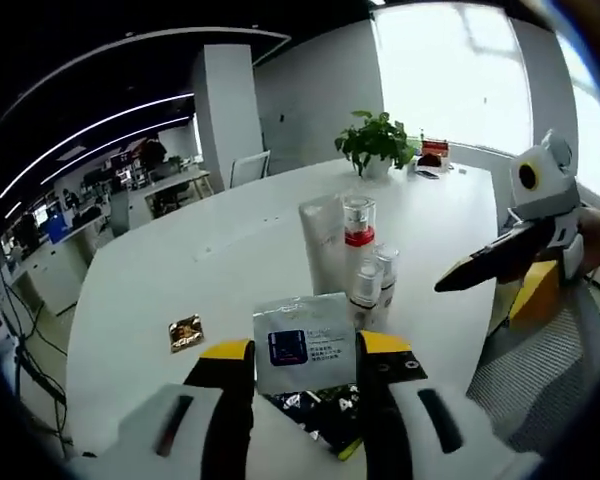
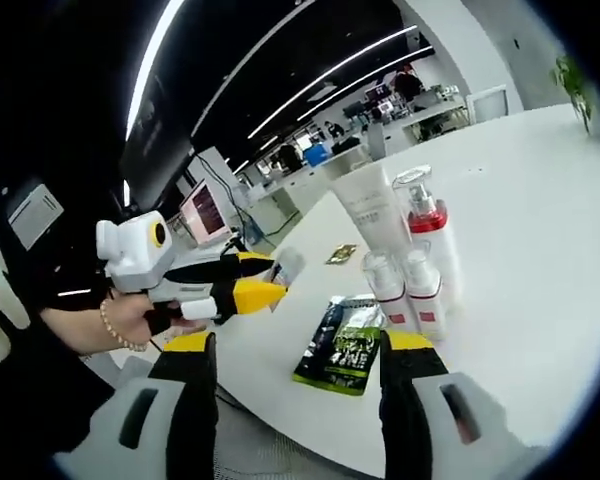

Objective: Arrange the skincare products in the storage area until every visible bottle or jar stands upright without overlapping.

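My left gripper (image 1: 306, 347) is shut on a silver sachet (image 1: 305, 338) with a blue square, held above the white table (image 1: 230, 260). Behind the sachet stand a white tube (image 1: 322, 240), a pump bottle with a red band (image 1: 358, 225) and two small white bottles (image 1: 368, 288), all upright and close together. A black-and-green sachet (image 2: 345, 352) lies flat on the table in front of them, beyond my open right gripper (image 2: 298, 345), which holds nothing. The left gripper (image 2: 278, 284) enters the right gripper view from the left with the silver sachet (image 2: 286, 265) at its tips.
A small gold sachet (image 1: 186, 332) lies on the table to the left. A potted plant (image 1: 377, 140) and a red item (image 1: 435, 148) stand at the far end. A mesh chair (image 1: 545, 370) stands by the table's right edge. A person's hand (image 2: 130, 315) holds the left gripper.
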The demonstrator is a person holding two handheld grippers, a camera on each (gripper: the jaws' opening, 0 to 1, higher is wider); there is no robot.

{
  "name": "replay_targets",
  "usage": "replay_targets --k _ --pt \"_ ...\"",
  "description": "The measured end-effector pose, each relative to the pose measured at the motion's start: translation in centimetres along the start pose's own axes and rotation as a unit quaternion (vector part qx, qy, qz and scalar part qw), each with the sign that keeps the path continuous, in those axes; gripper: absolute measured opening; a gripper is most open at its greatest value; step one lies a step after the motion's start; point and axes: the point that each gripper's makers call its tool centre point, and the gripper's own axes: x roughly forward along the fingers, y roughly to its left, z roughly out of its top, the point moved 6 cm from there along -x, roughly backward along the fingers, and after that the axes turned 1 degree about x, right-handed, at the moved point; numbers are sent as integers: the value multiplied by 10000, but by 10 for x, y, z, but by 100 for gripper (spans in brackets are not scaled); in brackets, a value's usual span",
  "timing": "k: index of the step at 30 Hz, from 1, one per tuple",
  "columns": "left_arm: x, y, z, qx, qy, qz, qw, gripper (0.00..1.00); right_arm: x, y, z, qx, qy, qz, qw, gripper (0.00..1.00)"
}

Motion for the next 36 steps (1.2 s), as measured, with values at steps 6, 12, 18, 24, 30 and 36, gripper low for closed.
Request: replay_targets --k 6,12,18,24,30,36 --pt "-11 -11 4 7 -49 -60 10000 35 8 11 6 114 -1 271 9996 55" --pt "-21 -17 6 112 -104 -105 9998 35 18 16 14 275 -56 468 9985 45" --pt "-30 -24 4 278 -97 -132 9995 35 28 17 22 673 -285 621 9954 35" --pt "-37 -30 5 249 -140 -171 9994 35 36 20 18 781 -194 750 9939 30" --pt "-42 -32 5 217 -158 -140 9995 35 40 24 14 914 -187 808 9924 24" --pt "-45 -33 5 186 -163 -138 9996 35 42 30 13 949 -174 880 9914 14"
